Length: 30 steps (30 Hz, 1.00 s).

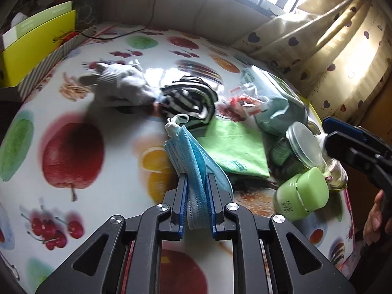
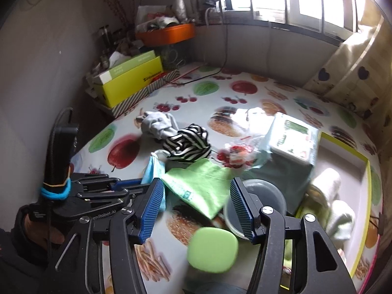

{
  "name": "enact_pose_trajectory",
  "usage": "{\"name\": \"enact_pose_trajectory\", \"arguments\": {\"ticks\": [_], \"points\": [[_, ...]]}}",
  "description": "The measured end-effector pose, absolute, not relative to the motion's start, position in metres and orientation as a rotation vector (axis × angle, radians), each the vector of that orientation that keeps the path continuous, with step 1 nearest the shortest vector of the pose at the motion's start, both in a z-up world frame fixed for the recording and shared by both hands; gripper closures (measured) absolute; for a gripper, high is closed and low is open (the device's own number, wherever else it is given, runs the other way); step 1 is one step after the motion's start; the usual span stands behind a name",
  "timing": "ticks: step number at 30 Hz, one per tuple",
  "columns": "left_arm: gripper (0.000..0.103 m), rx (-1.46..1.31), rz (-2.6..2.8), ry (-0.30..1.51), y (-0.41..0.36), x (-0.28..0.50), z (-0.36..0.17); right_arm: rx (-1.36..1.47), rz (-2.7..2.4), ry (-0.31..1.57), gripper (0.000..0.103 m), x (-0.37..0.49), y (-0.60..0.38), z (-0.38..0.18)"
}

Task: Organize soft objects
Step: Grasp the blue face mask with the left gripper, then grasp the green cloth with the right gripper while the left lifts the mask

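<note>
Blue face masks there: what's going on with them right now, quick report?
Left hand-held gripper shut on blue face masks, lifted. Right hand-held gripper open, empty, above green cloth. Green jar and striped fabric close by.

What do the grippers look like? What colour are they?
Both are black, with angular linkage arms joined by silver round bolts. The left gripper and right gripper have blue ribbed pads on their fingers. Seen from the right wrist, the left one has a black braided cable bound to its handle with a blue band, plus faint white lettering. The person's sleeve is dark.
</note>
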<state>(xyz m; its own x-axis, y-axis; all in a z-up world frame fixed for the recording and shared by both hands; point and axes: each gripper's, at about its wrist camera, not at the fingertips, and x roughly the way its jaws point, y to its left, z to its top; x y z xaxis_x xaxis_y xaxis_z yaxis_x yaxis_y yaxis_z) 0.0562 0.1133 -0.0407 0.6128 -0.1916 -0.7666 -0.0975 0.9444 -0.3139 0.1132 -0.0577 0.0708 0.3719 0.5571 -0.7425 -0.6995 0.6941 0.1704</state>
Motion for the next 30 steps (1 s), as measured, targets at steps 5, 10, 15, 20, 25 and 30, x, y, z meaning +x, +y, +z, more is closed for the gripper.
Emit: {"name": "enact_pose_trajectory", "arguments": {"ticks": [5,10,15,20,25,30], "points": [[0.088,-0.364,-0.013,0.892,0.138,0.046,-0.037,-0.297,0.858,0.935,0.047,0.118,-0.02,0.055],[0.088,-0.375,-0.002,0.904,0.15,0.042,-0.04,-0.457,0.879,1.047,0.046,0.126,0.017,0.025],[0.087,-0.392,-0.012,0.913,0.156,0.041,-0.045,-0.541,0.848,1.146,0.046,0.144,0.035,0.003],[0.066,-0.43,-0.038,0.895,0.162,0.04,-0.043,-0.574,0.824,1.21,0.042,0.158,0.042,-0.01],[0.052,-0.463,-0.041,0.888,0.166,0.041,-0.043,-0.598,0.805,1.257,0.037,0.167,0.044,-0.019],[0.052,-0.474,-0.042,0.925,0.162,0.047,-0.054,-0.62,0.821,1.27,0.035,0.171,0.048,-0.024]]}}
